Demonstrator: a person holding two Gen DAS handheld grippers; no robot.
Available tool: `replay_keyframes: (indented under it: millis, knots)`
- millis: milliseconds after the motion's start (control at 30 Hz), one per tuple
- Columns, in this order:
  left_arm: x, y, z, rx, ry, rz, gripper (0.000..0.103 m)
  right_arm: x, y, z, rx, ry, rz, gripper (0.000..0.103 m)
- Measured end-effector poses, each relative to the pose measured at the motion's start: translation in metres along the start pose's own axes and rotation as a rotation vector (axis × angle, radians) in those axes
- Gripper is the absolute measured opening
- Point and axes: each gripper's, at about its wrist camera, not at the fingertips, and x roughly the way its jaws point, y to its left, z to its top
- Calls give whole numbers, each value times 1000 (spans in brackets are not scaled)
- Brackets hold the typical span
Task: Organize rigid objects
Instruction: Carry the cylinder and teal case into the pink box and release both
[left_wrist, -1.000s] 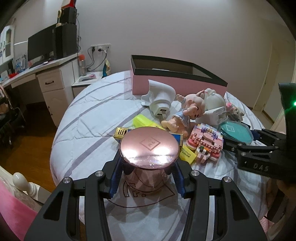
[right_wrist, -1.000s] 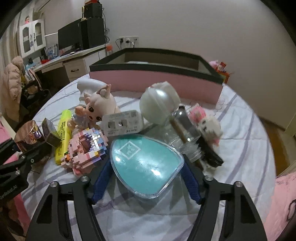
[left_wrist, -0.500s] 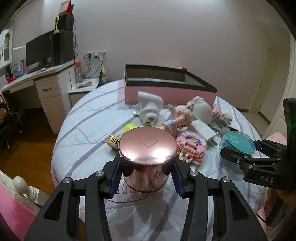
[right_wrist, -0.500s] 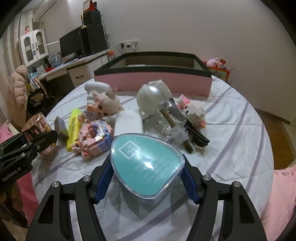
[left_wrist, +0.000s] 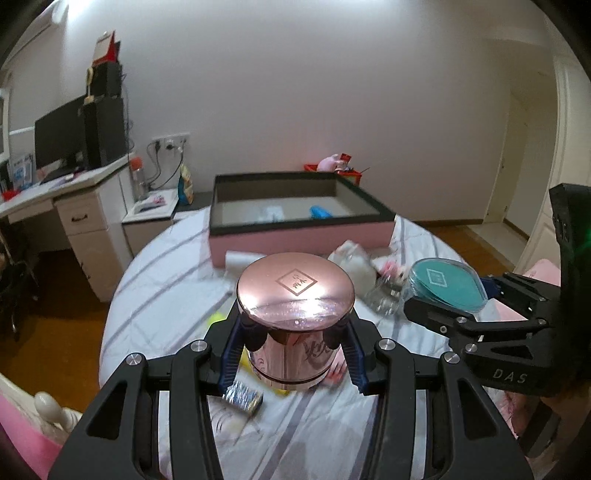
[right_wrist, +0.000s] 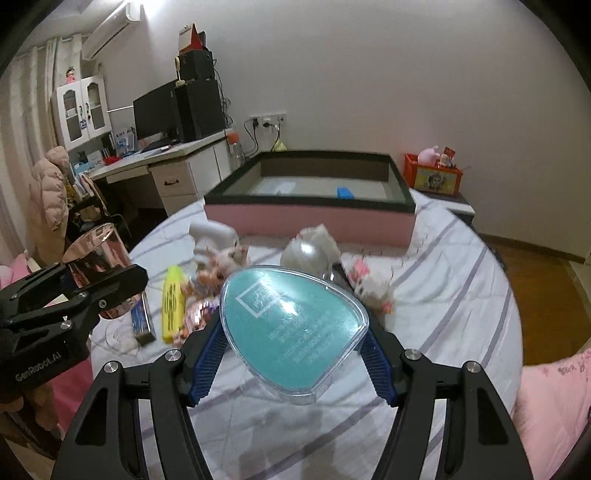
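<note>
My left gripper (left_wrist: 293, 349) is shut on a shiny rose-gold round jar (left_wrist: 295, 314), held upright above the bed. The same jar (right_wrist: 98, 266) shows at the left of the right wrist view. My right gripper (right_wrist: 295, 354) is shut on a clear egg-shaped case with a teal insert (right_wrist: 293, 326), also lifted; that case (left_wrist: 445, 284) appears at the right of the left wrist view. Ahead stands an open pink box with a dark rim (right_wrist: 310, 218), holding a blue item (right_wrist: 344, 192) and a pale one.
On the striped bedcover (right_wrist: 443, 295) lie a yellow marker (right_wrist: 173, 302), a pig doll (right_wrist: 221, 266), a white ball (right_wrist: 308, 254), a small white-pink figure (right_wrist: 371, 286) and a foil packet (left_wrist: 242, 397). A desk (right_wrist: 166, 166) stands left; wooden floor surrounds the bed.
Both grippers have risen with their loads and tilted up toward the pink box. The pile of toys now sits lower and farther below them, and the box's inside has come into view.
</note>
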Motion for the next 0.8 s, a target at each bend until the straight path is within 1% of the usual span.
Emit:
replay_keyframes:
  millis: [67, 167, 267, 333, 367, 433, 533, 600, 667, 700, 733, 767, 800]
  knots:
    - [2, -4, 13, 16, -7, -3, 48, -3, -4, 11, -3, -19, 8, 69]
    - [11, -7, 42, 33, -21, -29, 48, -3, -9, 29, -10, -39, 14, 69]
    - [25, -8, 69, 76, -28, -4, 48, 5, -22, 55, -7, -45, 25, 69]
    - [43, -5, 94, 89, -20, -22, 48, 14, -33, 71, 15, -41, 61, 69]
    - [53, -2, 105, 86, -14, -37, 48, 19, -36, 80, 19, -37, 63, 69]
    - [74, 2, 125, 91, 5, -49, 48, 33, -43, 102, 4, -37, 39, 69]
    - [118, 10, 153, 88, 53, -65, 48, 58, -51, 132, -3, -18, 29, 69]
    - [152, 18, 169, 79, 93, -55, 48, 85, -58, 156, -2, 11, 15, 69]
    - [188, 28, 180, 64, 154, -45, 48, 111, -63, 173, 2, 36, 6, 69]
    - [201, 32, 183, 52, 174, -50, 48, 120, -65, 177, 2, 54, -1, 69]
    - [220, 39, 185, 38, 212, -53, 48, 139, -68, 186, 8, 79, -3, 69]
    - [233, 43, 186, 38, 234, -38, 48, 149, -71, 189, 10, 91, -7, 69]
    - [252, 47, 186, 47, 268, -17, 48, 170, -72, 195, 5, 130, -18, 69]
